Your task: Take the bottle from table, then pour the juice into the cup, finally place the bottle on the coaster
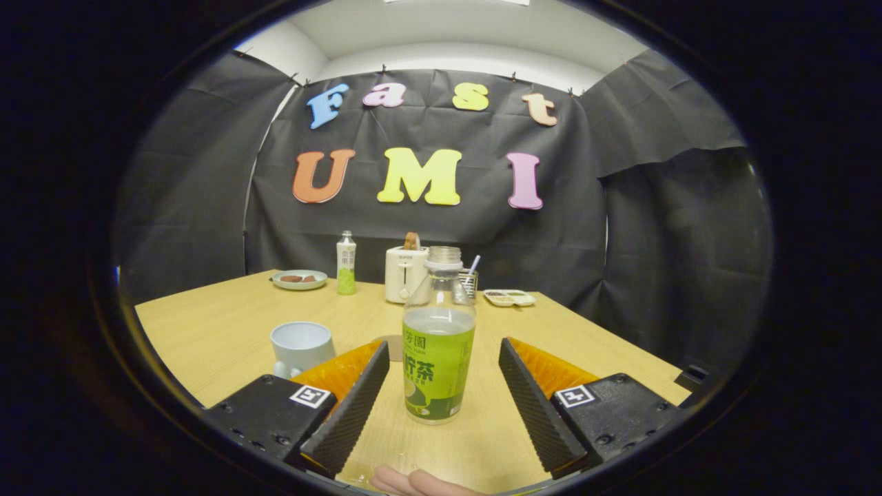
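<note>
A clear bottle (438, 344) with a green label and no cap stands upright on the wooden table (220, 324), between my two fingers. My gripper (441, 355) is open, with a gap on each side of the bottle; neither finger touches it. A pale cup (301, 346) with a handle stands just beyond the left finger (355, 403). A small brown coaster (394, 346) lies flat behind the bottle, partly hidden between the bottle and the left finger.
Along the back of the table stand a plate with food (299, 279), a second small bottle (346, 263), a white toaster (405, 273), a glass with a straw (469, 281) and a small divided tray (509, 297). A person's fingertips (413, 482) show below the gripper.
</note>
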Action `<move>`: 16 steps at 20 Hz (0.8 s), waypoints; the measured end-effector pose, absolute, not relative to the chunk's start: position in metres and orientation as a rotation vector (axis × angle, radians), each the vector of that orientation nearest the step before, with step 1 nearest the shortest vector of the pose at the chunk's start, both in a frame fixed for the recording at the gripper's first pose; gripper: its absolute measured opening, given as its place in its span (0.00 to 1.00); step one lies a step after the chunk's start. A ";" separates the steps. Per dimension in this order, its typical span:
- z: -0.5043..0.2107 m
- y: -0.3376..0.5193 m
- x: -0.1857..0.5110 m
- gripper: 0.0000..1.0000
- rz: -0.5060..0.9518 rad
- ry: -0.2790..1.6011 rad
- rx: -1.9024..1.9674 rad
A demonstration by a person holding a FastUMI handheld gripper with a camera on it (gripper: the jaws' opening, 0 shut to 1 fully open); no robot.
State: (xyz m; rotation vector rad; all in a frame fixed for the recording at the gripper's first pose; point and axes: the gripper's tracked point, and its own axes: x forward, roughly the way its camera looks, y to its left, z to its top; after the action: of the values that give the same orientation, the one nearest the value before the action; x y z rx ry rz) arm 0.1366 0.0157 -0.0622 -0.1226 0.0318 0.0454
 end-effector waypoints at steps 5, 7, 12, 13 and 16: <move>-0.071 0.020 0.163 1.00 0.050 0.097 -0.078; -0.071 0.028 0.173 1.00 0.073 0.110 -0.093; -0.070 0.011 0.194 0.83 -0.020 0.139 -0.106; -0.068 0.015 0.188 0.81 -0.005 0.135 -0.108; -0.050 0.018 0.178 0.80 0.001 0.130 -0.184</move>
State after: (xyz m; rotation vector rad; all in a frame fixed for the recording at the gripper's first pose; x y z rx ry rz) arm 0.1781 0.0179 -0.0501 -0.1837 0.1303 0.0009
